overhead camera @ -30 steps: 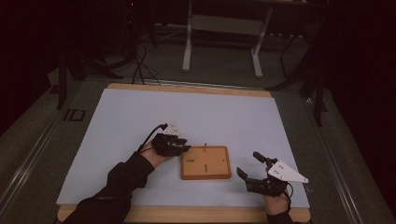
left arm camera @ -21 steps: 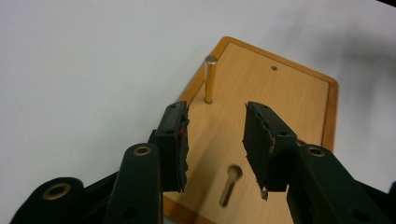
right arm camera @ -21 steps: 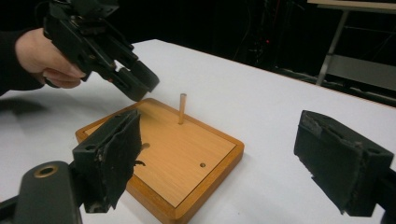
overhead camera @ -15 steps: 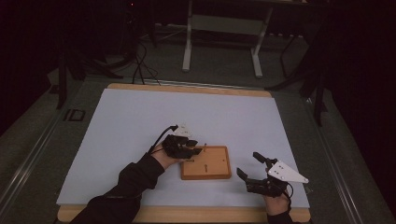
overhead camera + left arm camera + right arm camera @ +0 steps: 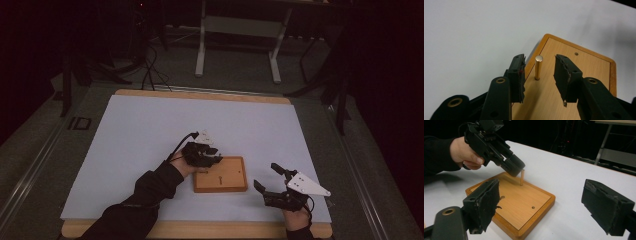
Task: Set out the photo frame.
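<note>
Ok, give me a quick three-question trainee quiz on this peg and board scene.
1. True or false: the left gripper has its jaws on either side of the peg without pressing on it.
2. How does the peg stand on the board? A upright, B lying flat, C tilted against the rim.
3. What does the right gripper hold?

Key: 1 true: a gap shows on each side of the peg. 2 A, upright near a corner of the board. 3 nothing: its jaws are open, off the board on the table.
</note>
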A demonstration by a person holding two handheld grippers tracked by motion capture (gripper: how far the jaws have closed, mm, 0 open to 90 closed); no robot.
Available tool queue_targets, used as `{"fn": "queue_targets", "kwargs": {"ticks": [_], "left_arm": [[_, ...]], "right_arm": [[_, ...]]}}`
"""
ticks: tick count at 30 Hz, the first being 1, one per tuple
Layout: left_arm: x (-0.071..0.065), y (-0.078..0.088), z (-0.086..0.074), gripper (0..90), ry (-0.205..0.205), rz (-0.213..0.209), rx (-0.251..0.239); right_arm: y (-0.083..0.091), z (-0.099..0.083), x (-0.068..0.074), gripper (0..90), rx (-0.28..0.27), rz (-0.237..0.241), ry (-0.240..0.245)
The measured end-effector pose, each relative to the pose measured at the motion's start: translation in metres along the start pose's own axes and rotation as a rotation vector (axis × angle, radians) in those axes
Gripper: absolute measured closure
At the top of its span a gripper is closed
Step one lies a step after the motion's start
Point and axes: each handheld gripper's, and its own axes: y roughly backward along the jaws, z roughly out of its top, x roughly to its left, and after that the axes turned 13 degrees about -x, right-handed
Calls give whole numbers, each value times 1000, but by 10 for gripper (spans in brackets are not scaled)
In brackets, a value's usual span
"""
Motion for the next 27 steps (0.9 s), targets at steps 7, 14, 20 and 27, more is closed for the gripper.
{"fn": "queue_targets", "kwargs": {"ticks": [7, 14, 20, 27], "left_arm": [[-1, -6, -2, 615, -1, 3, 14], [-3, -11, -2, 636, -3, -5, 26], [-4, -15, -2, 703, -12, -12, 46], [-5, -17, -2, 747, -13, -8, 41]], "right_arm": [[0, 0, 0, 146, 1, 1, -1], [0, 0, 0, 146, 2, 1, -4], [-1, -1, 0, 146, 7, 3, -2], [-1, -1, 0, 146, 9, 1, -3]]}}
